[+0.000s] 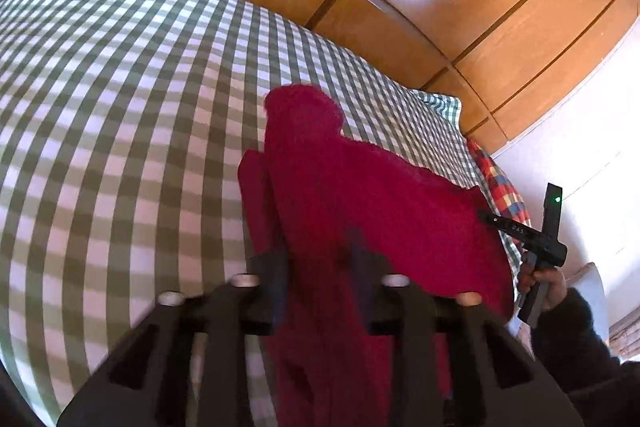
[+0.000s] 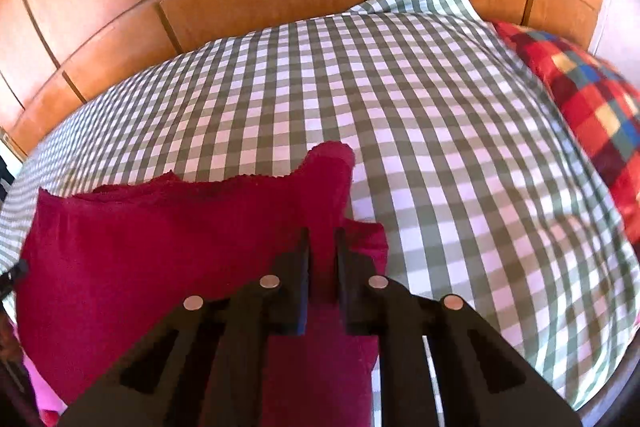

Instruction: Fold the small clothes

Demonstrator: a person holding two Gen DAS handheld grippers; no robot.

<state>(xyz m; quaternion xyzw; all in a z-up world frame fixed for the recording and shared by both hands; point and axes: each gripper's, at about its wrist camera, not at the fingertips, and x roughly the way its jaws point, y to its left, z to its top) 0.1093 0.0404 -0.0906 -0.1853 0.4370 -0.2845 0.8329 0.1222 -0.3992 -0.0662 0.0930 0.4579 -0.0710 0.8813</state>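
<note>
Mid-fold, red garment (image 2: 160, 259) lifted over the checked bed (image 2: 440, 147), left gripper (image 1: 320, 259) and right gripper (image 2: 323, 251) each pinched narrow on cloth — next, probably, carrying both held edges across together and laying them down flat.

Bed (image 2: 440, 131) in green-and-white checked cover, red garment (image 2: 160, 235) on it, multicoloured plaid pillow (image 2: 580, 95) at edge

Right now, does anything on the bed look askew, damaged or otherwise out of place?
Nothing stands out. The red garment hangs between the left claw and right claw, both shut on it, over the checked sheet. No tears or spills show.
</note>
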